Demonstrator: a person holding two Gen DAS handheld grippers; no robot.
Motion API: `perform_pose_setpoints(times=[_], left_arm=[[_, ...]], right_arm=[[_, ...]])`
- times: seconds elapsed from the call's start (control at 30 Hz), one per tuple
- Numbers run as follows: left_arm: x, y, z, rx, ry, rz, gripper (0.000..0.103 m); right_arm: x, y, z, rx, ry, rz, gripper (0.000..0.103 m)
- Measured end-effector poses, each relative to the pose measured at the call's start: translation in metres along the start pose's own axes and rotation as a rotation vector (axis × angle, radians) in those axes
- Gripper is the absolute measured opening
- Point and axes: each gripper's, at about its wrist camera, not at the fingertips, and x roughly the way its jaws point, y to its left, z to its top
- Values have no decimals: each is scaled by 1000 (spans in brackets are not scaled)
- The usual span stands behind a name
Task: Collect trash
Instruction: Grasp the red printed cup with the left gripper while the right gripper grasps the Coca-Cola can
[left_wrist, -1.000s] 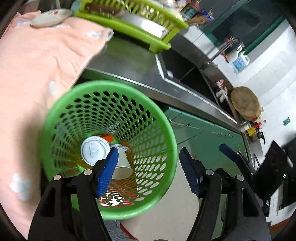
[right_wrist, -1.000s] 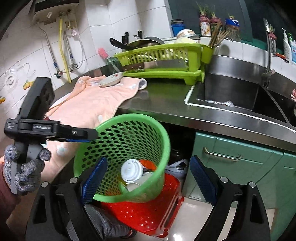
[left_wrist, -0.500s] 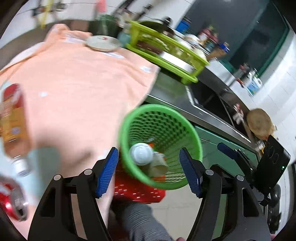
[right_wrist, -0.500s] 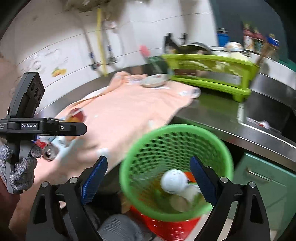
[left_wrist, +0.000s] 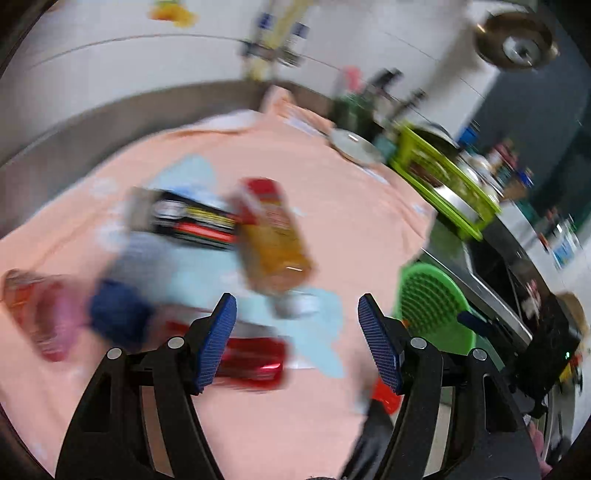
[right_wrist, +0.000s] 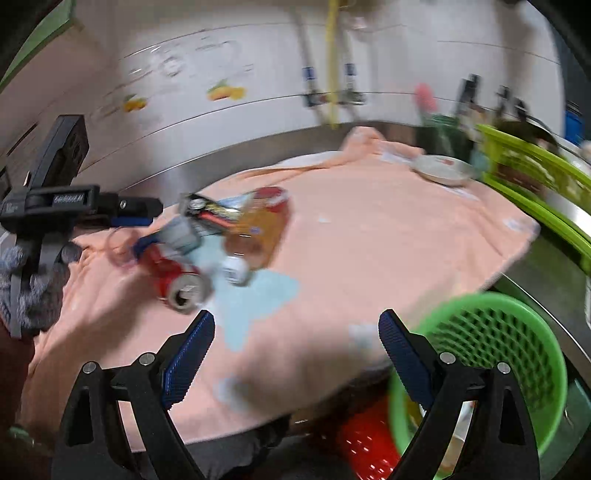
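We hold both grippers, left (left_wrist: 297, 336) and right (right_wrist: 297, 354), jaws spread and empty, over the trash (right_wrist: 221, 240) beside the bin (right_wrist: 517, 354).

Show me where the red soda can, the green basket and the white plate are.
red soda can (right_wrist: 173, 277): right wrist view, on its red side.
green basket (right_wrist: 491, 306): right wrist view, on its near rim.
white plate (right_wrist: 445, 170): right wrist view, on its middle.

Home kitchen: steel counter (right_wrist: 546, 280), tiled wall (right_wrist: 424, 48), green dish rack (right_wrist: 535, 184), plate (right_wrist: 443, 168).
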Motion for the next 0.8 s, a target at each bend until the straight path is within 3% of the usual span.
perform_pose_setpoints(times=[0.27,0.5,0.7,0.8], left_arm=[[-62,87,6,-190,-83,178,70],[-81,143,-1,-385,-86,287,76],[-80,179,-8,-533,-74,314,79],[-75,192,-10,-604,-72,313,79]], right_arm=[[44,62,26,-148,47,116,87],[84,105,43,-283,134,251,87],[125,135,54,-381,220,322,87],[144,149,56,-436,253,317,87]])
